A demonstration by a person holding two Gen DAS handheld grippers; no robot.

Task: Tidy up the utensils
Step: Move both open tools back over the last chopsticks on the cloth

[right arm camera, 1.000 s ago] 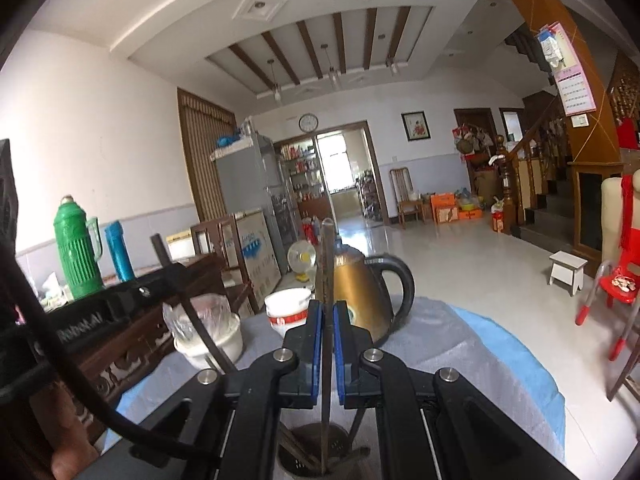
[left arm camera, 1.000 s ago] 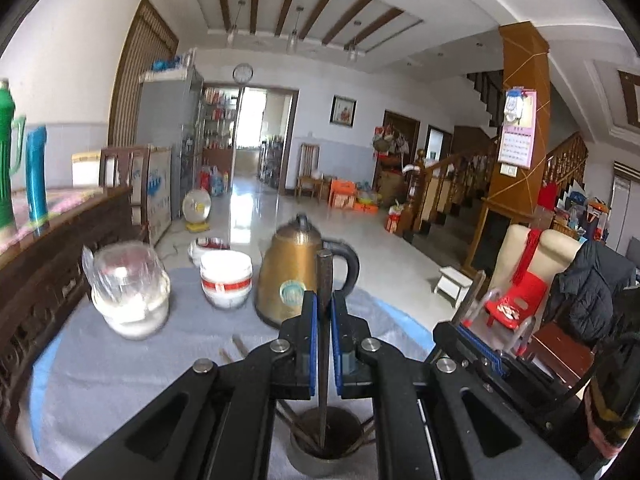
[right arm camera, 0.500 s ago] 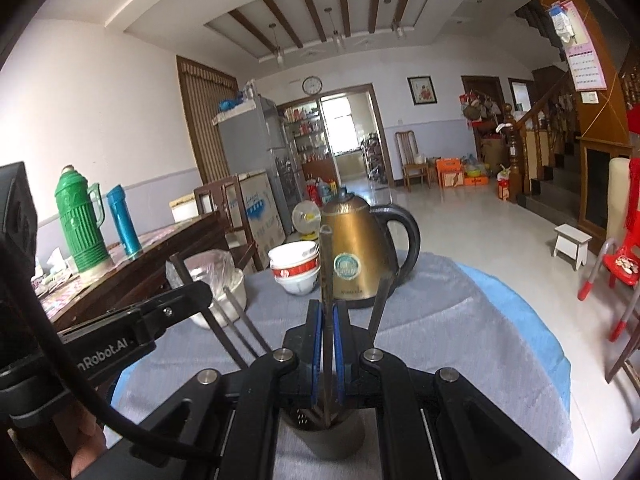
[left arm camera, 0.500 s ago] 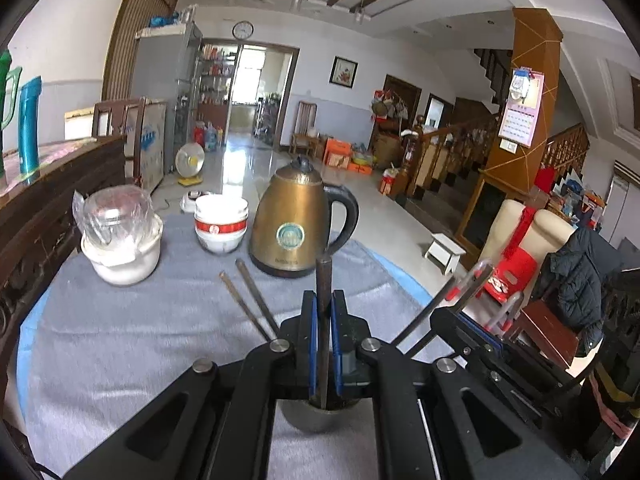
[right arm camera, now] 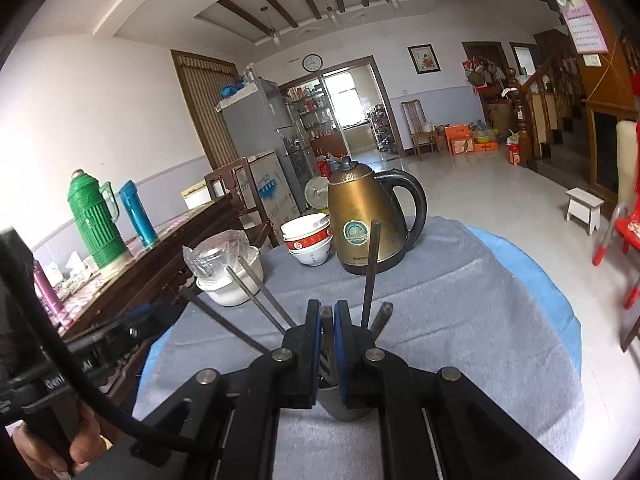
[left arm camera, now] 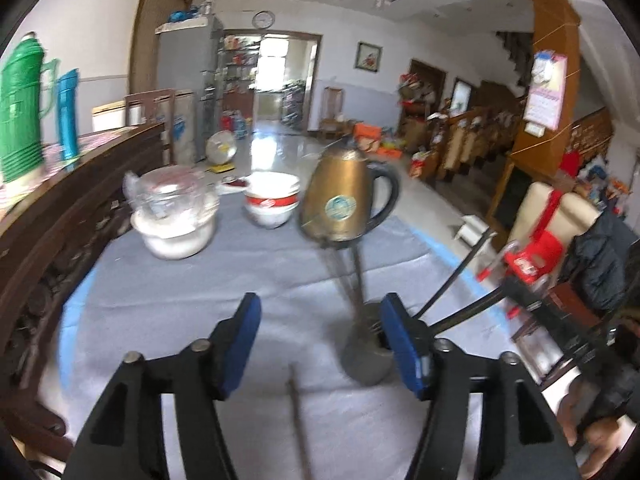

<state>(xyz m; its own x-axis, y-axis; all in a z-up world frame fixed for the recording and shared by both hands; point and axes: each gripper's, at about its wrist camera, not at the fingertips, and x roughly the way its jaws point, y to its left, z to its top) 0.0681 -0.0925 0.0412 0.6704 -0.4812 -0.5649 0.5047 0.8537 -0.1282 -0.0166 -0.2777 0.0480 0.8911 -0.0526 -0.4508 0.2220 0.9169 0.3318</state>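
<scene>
A grey metal holder cup (left arm camera: 366,360) stands on the grey cloth with several dark utensil handles (left arm camera: 357,276) in it. My left gripper (left arm camera: 320,344) is open and empty, to the left of the cup. One dark utensil (left arm camera: 298,416) lies flat on the cloth between its fingers. In the right wrist view my right gripper (right arm camera: 327,316) is shut on a dark utensil (right arm camera: 327,322) and holds it upright in the holder cup (right arm camera: 344,406). Other handles (right arm camera: 370,276) lean out of the cup around it.
A gold kettle (left arm camera: 344,200), stacked red-and-white bowls (left arm camera: 272,200) and a white bowl under a plastic bag (left arm camera: 174,216) stand at the far side of the round table. A dark wooden sideboard (left arm camera: 60,208) with green and blue flasks runs along the left.
My left gripper has opened, let go of its utensil and moved left, away from the cup. My right gripper has lowered its utensil deeper into the cup.
</scene>
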